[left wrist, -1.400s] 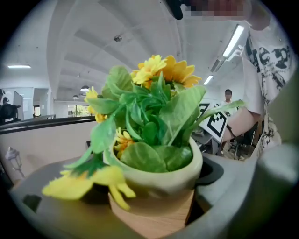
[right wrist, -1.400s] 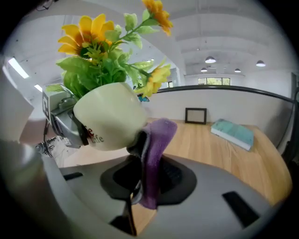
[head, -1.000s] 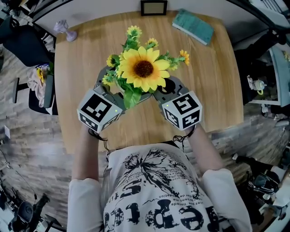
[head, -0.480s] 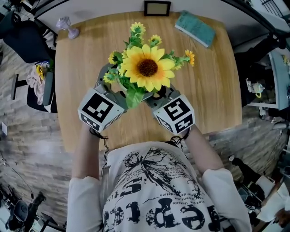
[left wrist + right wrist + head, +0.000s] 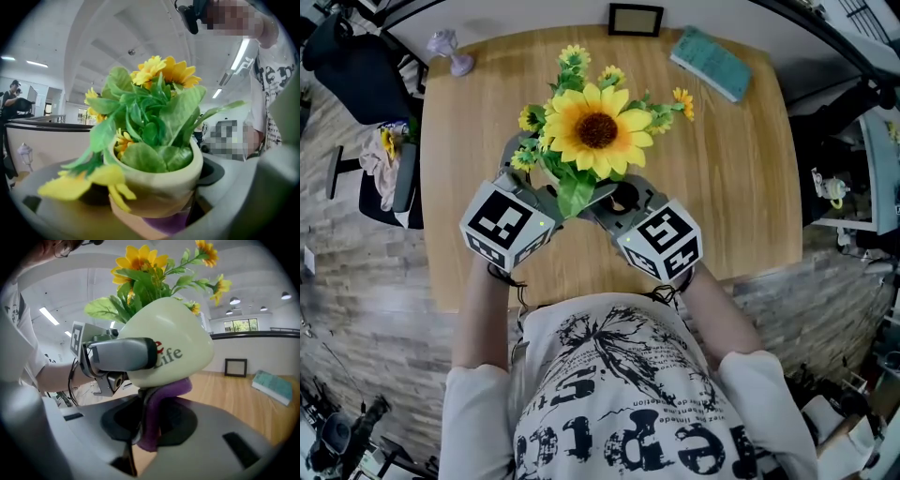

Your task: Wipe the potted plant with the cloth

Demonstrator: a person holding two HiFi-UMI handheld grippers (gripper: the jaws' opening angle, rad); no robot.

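A potted plant with a big sunflower (image 5: 597, 131) and green leaves sits between my two grippers over the wooden table (image 5: 741, 187); in the head view the blooms hide its pot. My left gripper (image 5: 534, 173) is shut on the cream pot (image 5: 154, 180), which leans over. One of its grey fingers (image 5: 124, 354) crosses the pot (image 5: 178, 333) beside the print "Life". My right gripper (image 5: 150, 427) is shut on a purple cloth (image 5: 157, 413). The cloth is pressed up against the pot's underside and also shows below the pot (image 5: 166, 222).
A green book (image 5: 710, 62) and a small picture frame (image 5: 636, 19) lie at the table's far edge, and a small purple ornament (image 5: 450, 49) stands at its far left corner. A chair with clothes (image 5: 384, 178) is left of the table. My body is against the near edge.
My right gripper has swung a little to the left, in under the flowers and closer to the pot. The left gripper has barely moved.
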